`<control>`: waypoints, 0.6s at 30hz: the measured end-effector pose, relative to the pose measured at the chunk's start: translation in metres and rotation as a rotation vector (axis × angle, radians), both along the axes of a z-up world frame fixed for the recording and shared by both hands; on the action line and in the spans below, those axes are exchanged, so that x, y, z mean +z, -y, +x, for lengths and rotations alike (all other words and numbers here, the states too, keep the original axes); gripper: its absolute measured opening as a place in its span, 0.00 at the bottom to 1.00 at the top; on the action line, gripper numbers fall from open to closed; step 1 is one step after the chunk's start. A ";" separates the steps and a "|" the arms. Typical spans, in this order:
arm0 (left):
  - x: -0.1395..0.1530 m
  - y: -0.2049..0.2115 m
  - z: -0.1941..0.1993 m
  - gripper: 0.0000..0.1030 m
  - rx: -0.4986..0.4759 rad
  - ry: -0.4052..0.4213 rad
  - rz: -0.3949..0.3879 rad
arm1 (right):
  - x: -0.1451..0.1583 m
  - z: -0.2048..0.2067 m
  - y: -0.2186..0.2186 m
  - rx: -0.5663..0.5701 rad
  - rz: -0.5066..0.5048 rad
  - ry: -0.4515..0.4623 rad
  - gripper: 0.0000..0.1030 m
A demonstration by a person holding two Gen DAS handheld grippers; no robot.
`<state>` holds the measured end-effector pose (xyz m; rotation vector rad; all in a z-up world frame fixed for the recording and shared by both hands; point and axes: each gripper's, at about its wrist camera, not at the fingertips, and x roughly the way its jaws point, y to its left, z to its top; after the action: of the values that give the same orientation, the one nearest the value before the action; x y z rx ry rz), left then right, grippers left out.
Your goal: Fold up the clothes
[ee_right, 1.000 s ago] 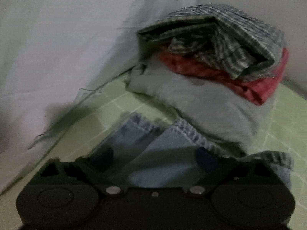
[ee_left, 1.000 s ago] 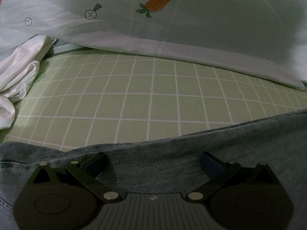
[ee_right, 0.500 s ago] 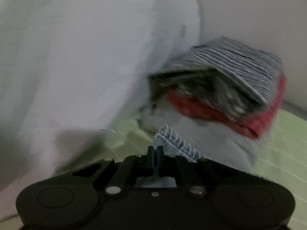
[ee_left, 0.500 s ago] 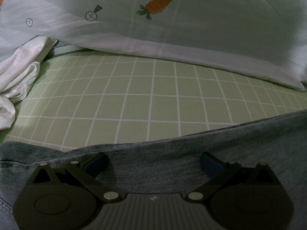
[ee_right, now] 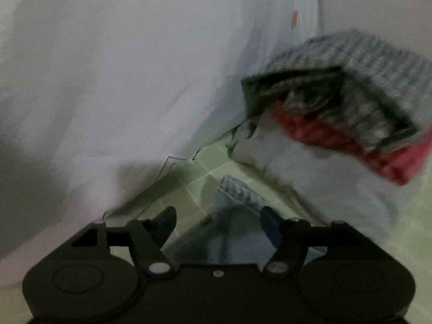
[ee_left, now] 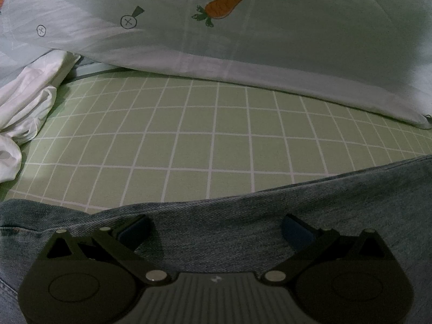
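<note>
With the jeans (ee_left: 270, 216) lying flat on the green checked bed and the spread left claw (ee_left: 216, 229) resting over them, the right claw (ee_right: 217, 224) is opening above the hem, pinching nothing, so re-gripping for a fold seems next.

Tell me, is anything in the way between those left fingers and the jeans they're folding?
Nothing visible. The left gripper hangs with its fingers spread wide right over the jeans, bare denim between them. Beyond the jeans lies only green checked sheet up to the carrot-print pillow.
</note>
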<state>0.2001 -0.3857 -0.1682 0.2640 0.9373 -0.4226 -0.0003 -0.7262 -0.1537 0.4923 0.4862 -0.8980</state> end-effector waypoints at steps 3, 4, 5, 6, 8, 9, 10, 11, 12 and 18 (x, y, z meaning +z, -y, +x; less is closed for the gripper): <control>0.000 0.000 0.000 1.00 0.002 0.002 0.000 | -0.008 -0.025 -0.009 0.004 0.011 -0.016 0.72; -0.001 0.001 0.000 1.00 0.003 0.002 0.000 | -0.013 -0.034 -0.011 0.000 0.020 -0.029 0.72; 0.000 0.001 0.000 1.00 0.001 0.000 0.001 | -0.018 -0.039 -0.010 -0.019 0.030 -0.059 0.72; 0.000 0.001 0.001 1.00 -0.002 -0.007 0.005 | -0.023 -0.044 -0.010 -0.040 0.041 -0.093 0.71; 0.001 0.002 0.004 1.00 -0.007 -0.022 0.013 | -0.020 -0.047 -0.017 -0.049 0.019 -0.110 0.75; 0.002 0.002 0.006 1.00 -0.008 -0.037 0.019 | -0.018 -0.048 -0.020 -0.051 0.006 -0.116 0.82; 0.003 0.003 0.009 1.00 -0.009 -0.053 0.025 | -0.015 -0.050 -0.024 -0.054 -0.007 -0.122 0.87; 0.004 0.003 0.011 1.00 -0.007 -0.071 0.031 | -0.012 -0.050 -0.032 -0.056 -0.012 -0.124 0.95; 0.006 0.002 0.011 1.00 0.001 -0.086 0.035 | -0.009 -0.050 -0.041 -0.058 -0.016 -0.125 0.97; 0.030 -0.039 -0.007 1.00 0.088 -0.104 -0.014 | -0.003 -0.073 -0.103 -0.048 0.172 0.010 1.00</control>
<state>0.1933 -0.3463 -0.1384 0.1885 1.0435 -0.3647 -0.0735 -0.6228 -0.1562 0.6678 0.5470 -0.9036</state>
